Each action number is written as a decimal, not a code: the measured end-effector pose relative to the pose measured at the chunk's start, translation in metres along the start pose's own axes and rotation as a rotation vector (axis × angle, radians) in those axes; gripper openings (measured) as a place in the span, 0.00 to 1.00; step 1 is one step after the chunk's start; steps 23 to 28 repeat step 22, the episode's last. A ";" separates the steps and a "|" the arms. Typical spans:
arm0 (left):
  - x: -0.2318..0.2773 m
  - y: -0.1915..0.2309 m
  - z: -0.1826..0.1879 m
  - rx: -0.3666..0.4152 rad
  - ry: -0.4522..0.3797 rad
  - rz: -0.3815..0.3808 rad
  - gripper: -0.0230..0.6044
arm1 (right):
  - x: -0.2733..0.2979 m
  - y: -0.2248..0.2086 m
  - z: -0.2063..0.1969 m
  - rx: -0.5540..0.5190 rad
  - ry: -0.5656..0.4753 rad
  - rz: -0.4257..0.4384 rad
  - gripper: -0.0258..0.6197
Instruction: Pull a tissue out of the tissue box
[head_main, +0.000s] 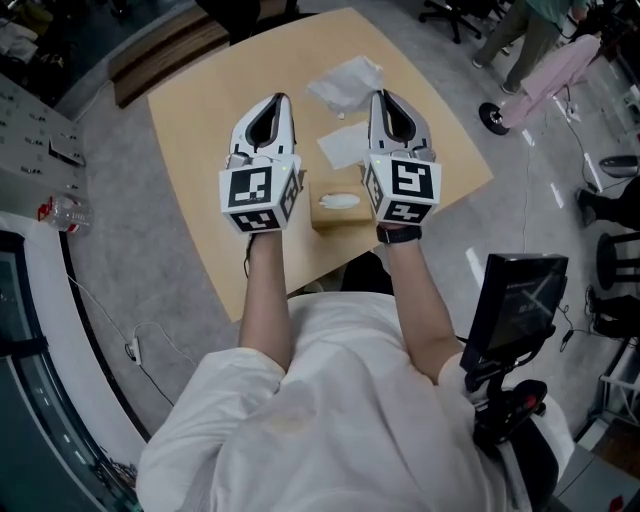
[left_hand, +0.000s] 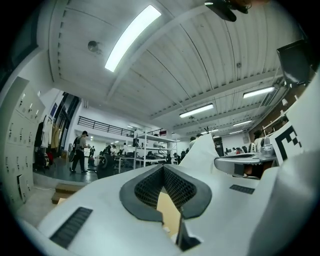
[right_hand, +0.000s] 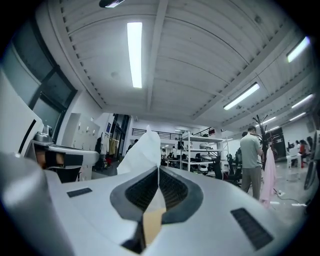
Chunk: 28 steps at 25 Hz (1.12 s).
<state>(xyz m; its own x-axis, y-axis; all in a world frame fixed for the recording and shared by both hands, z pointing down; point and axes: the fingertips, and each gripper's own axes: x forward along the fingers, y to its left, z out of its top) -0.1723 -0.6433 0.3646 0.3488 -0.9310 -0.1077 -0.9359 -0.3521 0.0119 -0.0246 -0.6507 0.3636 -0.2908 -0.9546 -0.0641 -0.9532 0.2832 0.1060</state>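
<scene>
Both grippers are held up level above the wooden table (head_main: 215, 120). A brown tissue box (head_main: 335, 218) stands near the table's front edge between them, with a white tissue (head_main: 338, 200) in its slot. My right gripper (head_main: 381, 95) (right_hand: 158, 169) is shut on a white tissue (right_hand: 142, 150) that sticks up and to the left from its tips; in the head view that tissue (head_main: 345, 82) shows beside the right tip. My left gripper (head_main: 278, 98) (left_hand: 162, 168) is shut, with nothing between its pads. The held tissue (left_hand: 204, 152) shows to its right.
Another white tissue (head_main: 345, 145) lies flat on the table beyond the box. A screen on a stand (head_main: 520, 300) is at the right, a plastic bottle (head_main: 65, 212) lies at the left, and people (head_main: 545, 60) and an office chair stand at the back right.
</scene>
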 end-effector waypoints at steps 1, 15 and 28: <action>0.000 0.000 -0.001 -0.001 0.003 0.000 0.04 | 0.000 0.001 0.001 -0.004 -0.003 0.003 0.05; -0.004 -0.001 -0.005 -0.015 0.027 -0.017 0.04 | -0.005 0.001 0.020 -0.025 -0.083 -0.030 0.05; -0.011 -0.002 -0.006 -0.016 0.035 -0.021 0.04 | -0.006 0.007 0.019 -0.024 -0.076 -0.010 0.05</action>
